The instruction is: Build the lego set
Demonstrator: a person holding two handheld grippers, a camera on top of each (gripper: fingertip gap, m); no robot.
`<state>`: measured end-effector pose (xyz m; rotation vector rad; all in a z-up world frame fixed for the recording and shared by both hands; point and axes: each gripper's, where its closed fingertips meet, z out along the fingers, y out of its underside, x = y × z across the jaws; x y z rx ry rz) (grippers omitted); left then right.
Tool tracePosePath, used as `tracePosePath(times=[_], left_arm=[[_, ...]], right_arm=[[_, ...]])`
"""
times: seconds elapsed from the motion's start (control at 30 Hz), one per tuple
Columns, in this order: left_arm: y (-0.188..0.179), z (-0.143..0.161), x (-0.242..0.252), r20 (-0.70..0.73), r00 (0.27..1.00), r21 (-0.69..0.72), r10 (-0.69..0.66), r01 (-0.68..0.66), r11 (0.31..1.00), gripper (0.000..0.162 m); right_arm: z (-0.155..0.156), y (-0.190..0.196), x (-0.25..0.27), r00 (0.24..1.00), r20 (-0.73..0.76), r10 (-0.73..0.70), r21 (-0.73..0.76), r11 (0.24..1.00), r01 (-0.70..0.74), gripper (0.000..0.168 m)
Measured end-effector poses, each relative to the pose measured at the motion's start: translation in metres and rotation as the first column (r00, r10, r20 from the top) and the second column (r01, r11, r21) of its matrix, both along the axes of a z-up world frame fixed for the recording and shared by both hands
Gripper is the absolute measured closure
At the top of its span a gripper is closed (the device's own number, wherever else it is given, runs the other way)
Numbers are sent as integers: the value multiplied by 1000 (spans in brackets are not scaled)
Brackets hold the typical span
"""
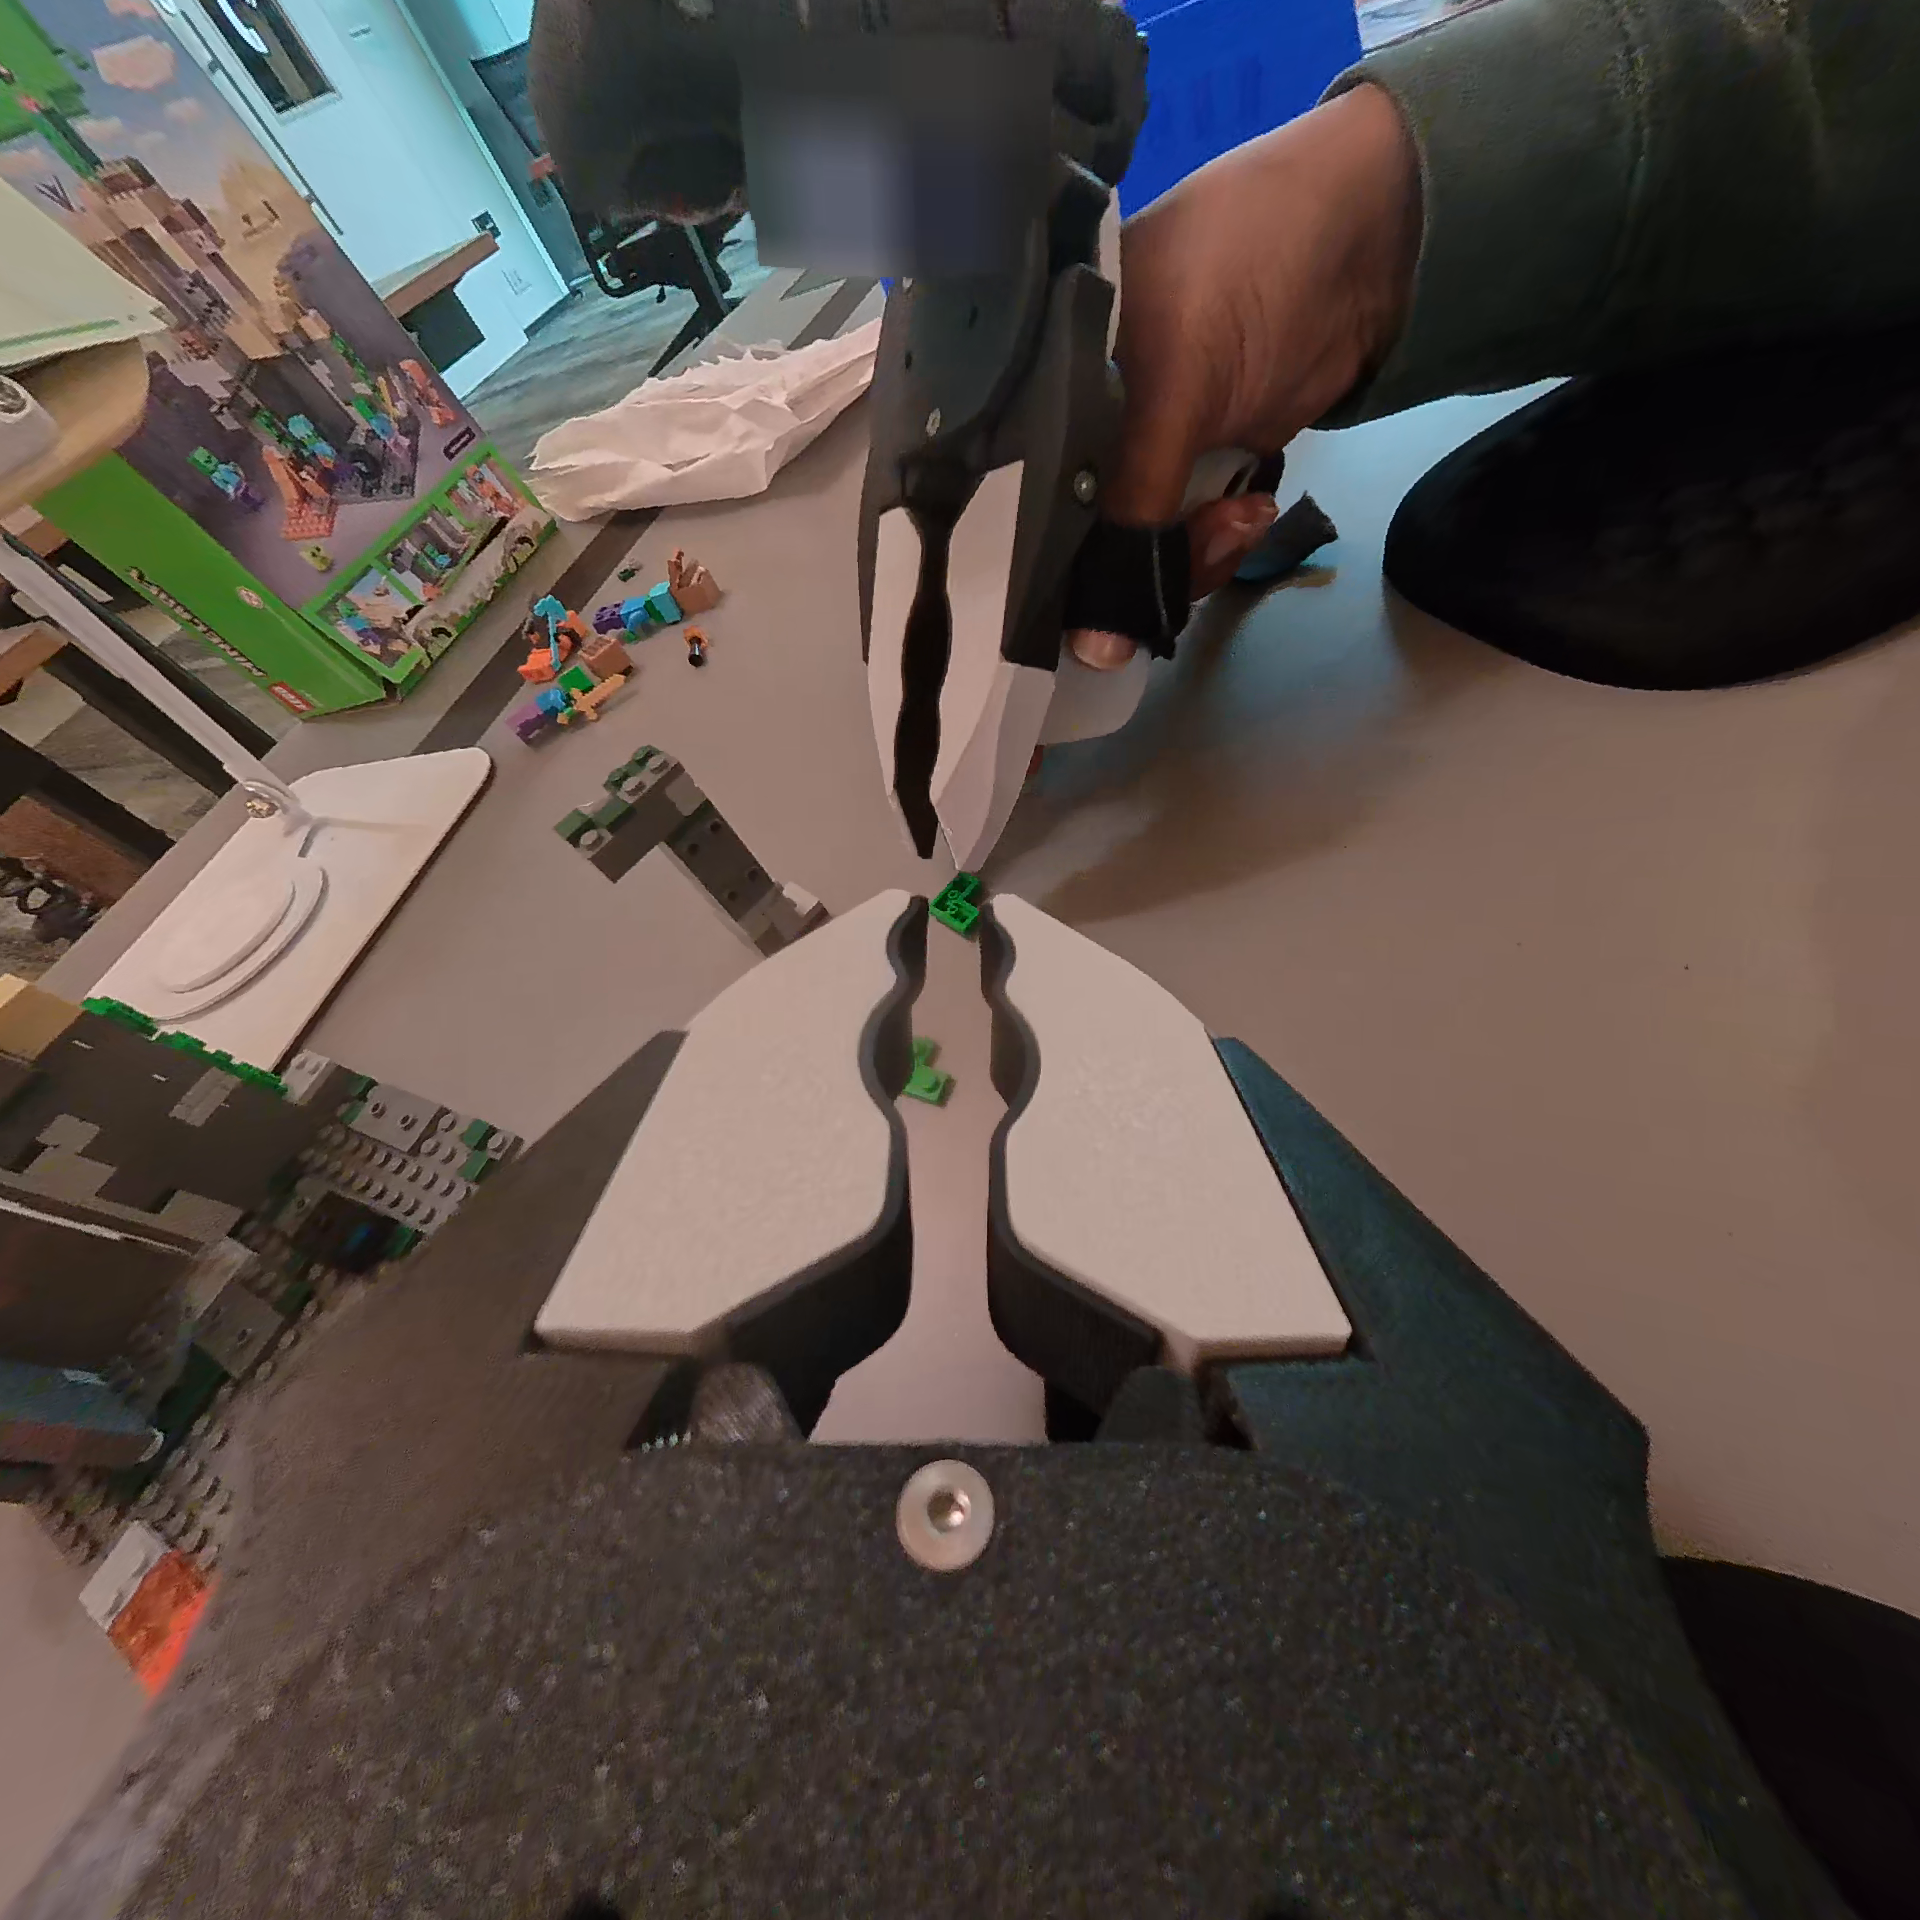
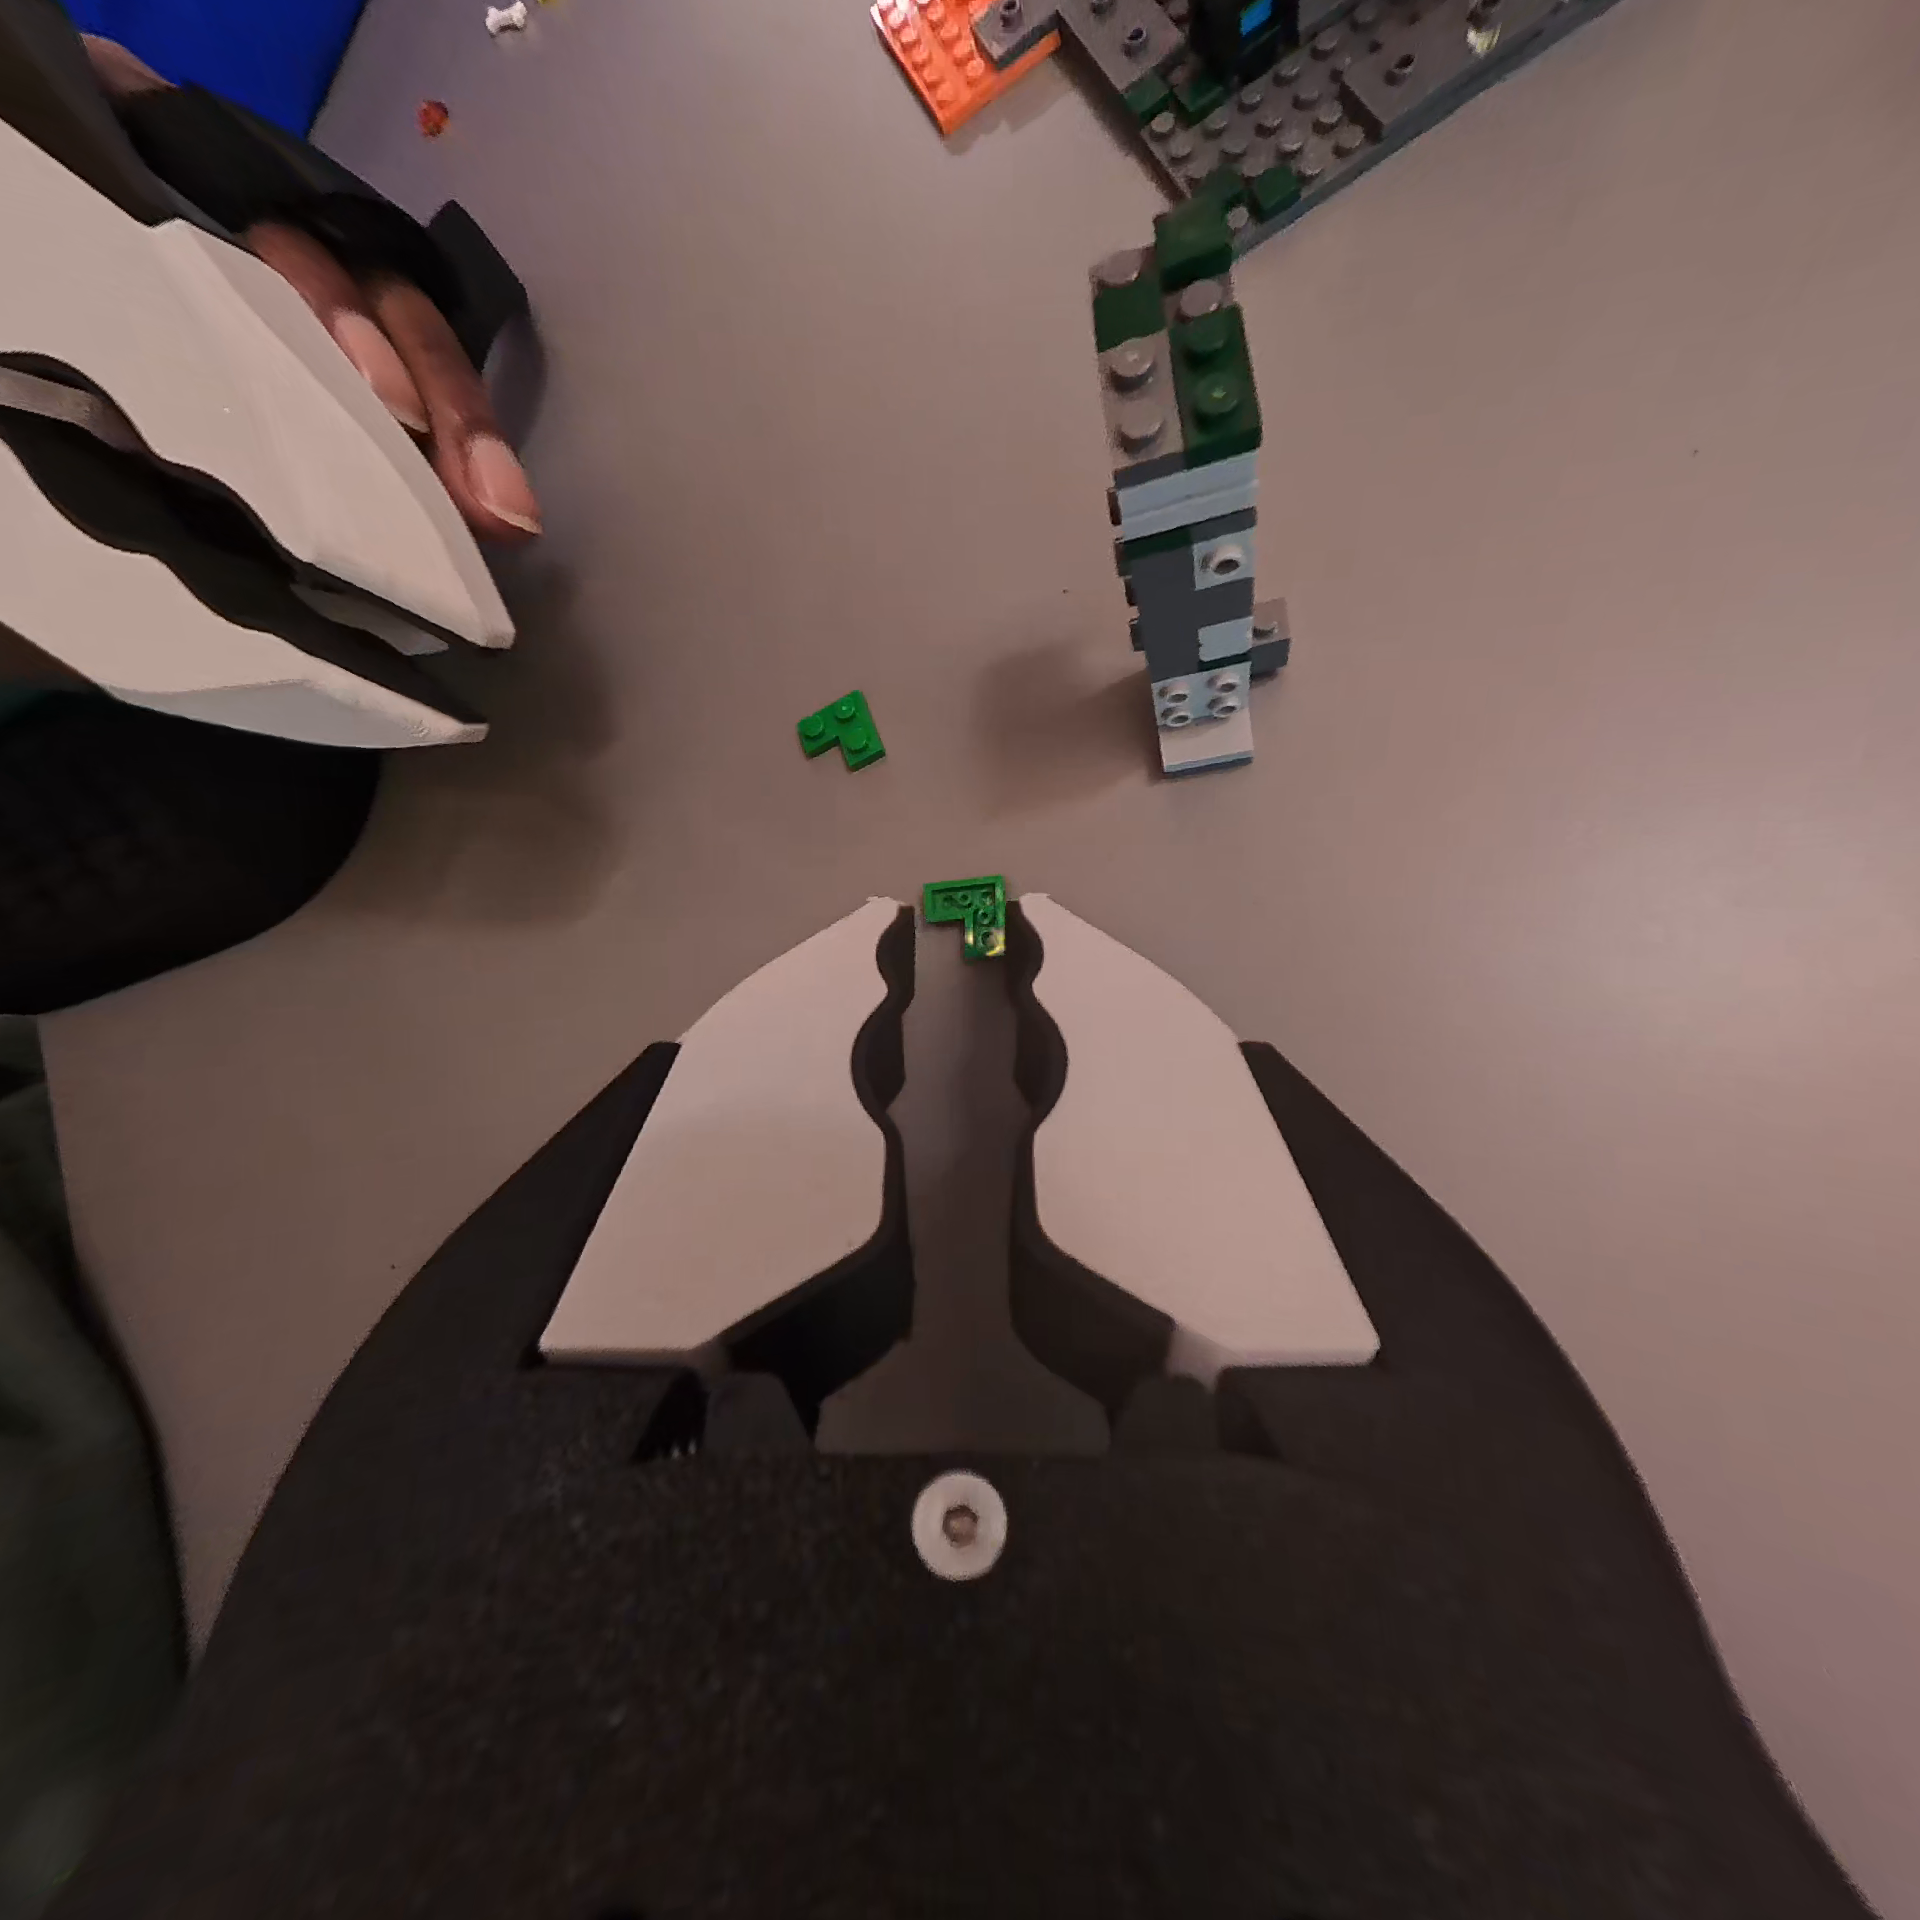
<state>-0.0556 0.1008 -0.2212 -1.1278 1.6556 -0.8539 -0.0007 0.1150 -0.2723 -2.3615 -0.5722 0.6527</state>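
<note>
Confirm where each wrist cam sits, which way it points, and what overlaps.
Left wrist view: sits on the left tool, faces low across the grey table toward the box; shows that tool, with the right tool and right hand opposite.
Right wrist view: sits on the right tool, faces steeply down at the table; shows that tool pinching a green piece, with the left tool and left hand at the left.
Shared: the held green piece, the loose green piece, the grey tower.

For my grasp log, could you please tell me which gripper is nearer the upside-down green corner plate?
Right. The right gripper holds the green corner plate between its fingers; the left gripper hangs apart, off to one side.
</note>
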Motion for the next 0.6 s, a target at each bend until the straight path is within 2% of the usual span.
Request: tracePosePath(times=[0.13,0.3,0.6], left_arm=[[3,-1,1,-2,1000,6,20,-20,1000,153],[5,-4,1,-12,999,2,33,-33,999,153],[13,-13,2,-43,996,12,78,-78,997,153]], right_arm=[[18,5,0,999,-30,12,126,992,-8,147],[28,8,5,999,34,19,262,965,-27,137],[9,-2,-3,980,174,98,253,957,-140,134]])
